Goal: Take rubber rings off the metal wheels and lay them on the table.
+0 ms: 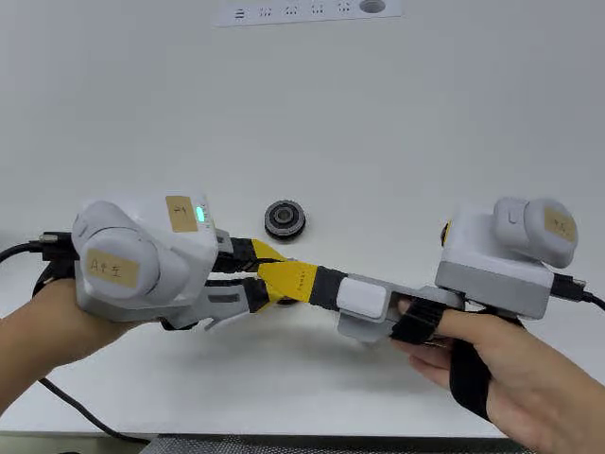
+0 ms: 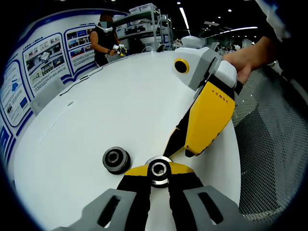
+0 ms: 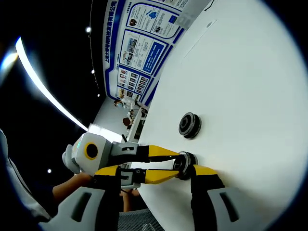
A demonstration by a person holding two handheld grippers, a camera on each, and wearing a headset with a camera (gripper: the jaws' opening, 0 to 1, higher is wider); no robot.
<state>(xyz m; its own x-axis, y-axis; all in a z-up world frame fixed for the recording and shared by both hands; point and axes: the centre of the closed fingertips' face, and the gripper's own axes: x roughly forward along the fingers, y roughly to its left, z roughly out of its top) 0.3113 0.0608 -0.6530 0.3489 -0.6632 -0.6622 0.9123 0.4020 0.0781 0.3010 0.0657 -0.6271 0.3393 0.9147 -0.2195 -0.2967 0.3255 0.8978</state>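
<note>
A small metal wheel [image 2: 159, 169] is pinched between the yellow fingers of my left gripper [image 2: 159, 171], just above the white table [image 2: 96, 96]. My right gripper [image 3: 154, 171] comes in from the opposite side with its jaws spread. One of its fingertips [image 3: 203, 170] rests against the held wheel [image 3: 184, 165]. In the head view both grippers' yellow fingers cross at the table's front [image 1: 281, 278]. A second wheel [image 1: 285, 218] with a dark rubber ring lies flat on the table behind them [image 2: 116, 160]. I cannot make out the held wheel's ring.
A power strip [image 1: 307, 10] lies along the table's far edge. A cable [image 1: 66, 402] trails from the left gripper over the near edge. A person [image 2: 105, 41] stands at another bench far off. Bare white tabletop surrounds the wheels.
</note>
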